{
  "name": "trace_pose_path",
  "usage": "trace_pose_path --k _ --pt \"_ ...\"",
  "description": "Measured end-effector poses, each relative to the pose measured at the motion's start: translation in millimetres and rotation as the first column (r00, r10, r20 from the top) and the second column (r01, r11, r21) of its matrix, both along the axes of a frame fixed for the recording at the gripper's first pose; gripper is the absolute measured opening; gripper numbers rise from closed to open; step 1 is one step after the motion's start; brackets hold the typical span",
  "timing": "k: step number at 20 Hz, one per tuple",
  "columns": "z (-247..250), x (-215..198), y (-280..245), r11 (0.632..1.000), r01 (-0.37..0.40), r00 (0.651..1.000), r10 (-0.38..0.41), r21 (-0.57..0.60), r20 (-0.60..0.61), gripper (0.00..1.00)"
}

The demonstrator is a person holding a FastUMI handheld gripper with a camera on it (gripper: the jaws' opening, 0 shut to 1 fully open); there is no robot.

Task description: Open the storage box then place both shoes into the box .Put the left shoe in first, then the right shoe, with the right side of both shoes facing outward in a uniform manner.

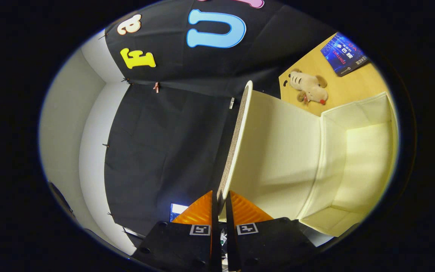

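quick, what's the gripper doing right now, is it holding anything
Gripper: shut on the storage box lid, pinching its edge; the box stands open.

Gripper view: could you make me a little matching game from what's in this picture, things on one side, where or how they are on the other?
Things:
1. lid
2. storage box
3. plush toy
4. booklet

Places or states:
A. lying on the wooden table, beyond the box
B. pinched edge-on between the fingers
C. open, pale inside
D. blue, at the table's far end

Pairs: 1-B, 2-C, 3-A, 4-D

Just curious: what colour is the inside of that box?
Pale cream, in the gripper view: the storage box lining.
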State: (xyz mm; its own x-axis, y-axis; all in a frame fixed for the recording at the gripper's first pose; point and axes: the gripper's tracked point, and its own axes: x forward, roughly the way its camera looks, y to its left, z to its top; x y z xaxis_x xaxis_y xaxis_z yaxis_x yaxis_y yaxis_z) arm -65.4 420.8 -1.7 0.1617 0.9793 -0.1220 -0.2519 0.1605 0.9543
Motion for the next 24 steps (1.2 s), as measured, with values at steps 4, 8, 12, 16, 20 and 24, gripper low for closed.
trace_pose_path --k 4,8,12,16,20,24 --pt "-13 -1 51 0.998 -0.019 1.0 0.019 -0.063 -0.005 0.11" --pt "-38 -2 96 0.991 -0.022 1.0 0.022 -0.133 0.002 0.1" --pt "-66 -3 123 0.979 -0.032 0.999 0.036 -0.202 0.015 0.11" --pt "-86 -2 116 0.959 -0.031 0.998 0.045 -0.282 0.043 0.28" --pt "-99 9 73 0.924 0.049 0.981 0.027 -0.379 0.194 0.97" --pt "-86 18 9 0.894 0.161 0.948 -0.023 -0.417 0.316 0.98"
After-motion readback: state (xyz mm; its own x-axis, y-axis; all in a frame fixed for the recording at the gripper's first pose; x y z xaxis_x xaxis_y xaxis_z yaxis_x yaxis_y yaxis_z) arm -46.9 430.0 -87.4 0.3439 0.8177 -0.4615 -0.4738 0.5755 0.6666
